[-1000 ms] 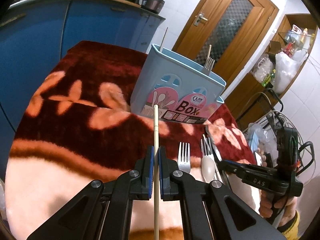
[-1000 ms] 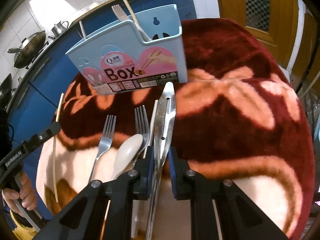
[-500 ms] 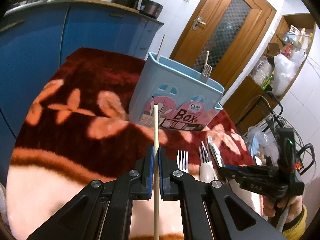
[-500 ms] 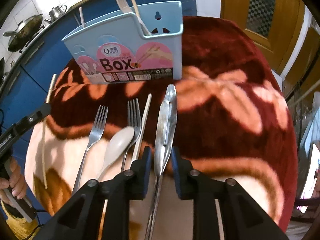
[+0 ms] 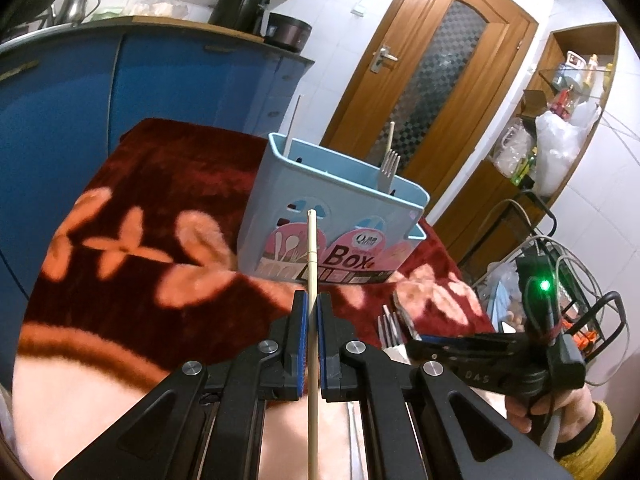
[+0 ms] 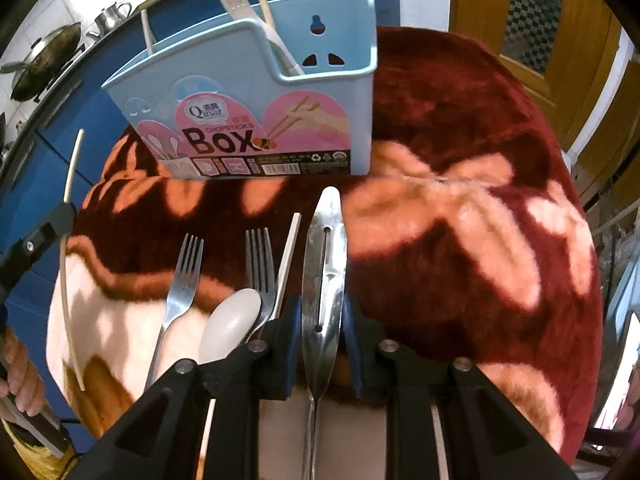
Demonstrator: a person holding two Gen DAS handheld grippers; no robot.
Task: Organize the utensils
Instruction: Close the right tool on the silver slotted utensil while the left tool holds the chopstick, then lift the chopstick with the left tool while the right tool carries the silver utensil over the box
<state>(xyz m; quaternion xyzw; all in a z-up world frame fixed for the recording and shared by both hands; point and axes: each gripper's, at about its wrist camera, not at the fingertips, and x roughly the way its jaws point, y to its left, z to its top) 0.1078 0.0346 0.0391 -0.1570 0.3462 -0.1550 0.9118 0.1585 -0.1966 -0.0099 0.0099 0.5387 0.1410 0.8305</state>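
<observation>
My left gripper (image 5: 312, 308) is shut on a pale wooden chopstick (image 5: 311, 248), held above the blanket and pointing at the light blue chopstick box (image 5: 332, 216). The box holds a fork (image 5: 387, 168) and chopsticks. My right gripper (image 6: 318, 312) is shut on the steel tongs (image 6: 325, 256), lifted over the blanket in front of the box (image 6: 256, 120). Beside the tongs lie two forks (image 6: 182, 280), a white spoon (image 6: 230, 326) and a loose chopstick (image 6: 289, 256). The left gripper with its chopstick (image 6: 68, 248) shows at the left edge of the right wrist view.
A red blanket with orange flowers (image 5: 140, 208) covers the table. Blue cabinets (image 5: 60, 92) stand behind at the left, a wooden door (image 5: 432, 92) behind at the right. A wire rack with cables (image 5: 560, 264) stands at the right edge.
My left gripper has risen and moved closer to the box with the chopstick. My right gripper has lifted the tongs off the blanket and brought them closer to the box.
</observation>
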